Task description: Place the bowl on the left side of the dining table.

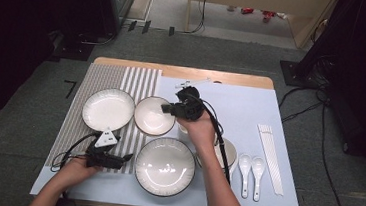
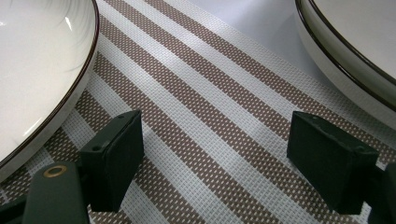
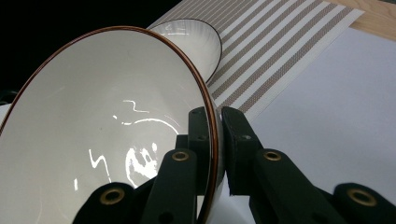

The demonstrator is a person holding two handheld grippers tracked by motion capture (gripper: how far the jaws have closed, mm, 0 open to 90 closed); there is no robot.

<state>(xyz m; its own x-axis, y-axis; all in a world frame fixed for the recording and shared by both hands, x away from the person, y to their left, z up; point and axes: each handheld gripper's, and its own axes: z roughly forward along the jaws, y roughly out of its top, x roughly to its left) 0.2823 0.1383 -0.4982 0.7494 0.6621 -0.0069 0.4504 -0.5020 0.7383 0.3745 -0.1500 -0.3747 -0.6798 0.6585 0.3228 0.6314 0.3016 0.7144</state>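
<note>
White porcelain in the grip: the right gripper [image 3: 215,140] pinches the rim of the brown-rimmed bowl [image 1: 154,115], one jaw inside, one outside, over the seam between the striped placemat [image 1: 137,81] and the pale blue mat [image 1: 250,114]. To its left lies the white plate [image 1: 108,109]; nearer the person sits the large dark-rimmed bowl [image 1: 165,166]. Down on the stripes, the left gripper [image 2: 215,158] rests, jaws spread wide, nothing between them.

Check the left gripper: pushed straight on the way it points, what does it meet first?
Probably nothing soon. The left gripper, jaws open, points along the striped mat into the gap between the plate and the big bowl. Only mat lies ahead as far as its view shows; depth is unclear.
</note>
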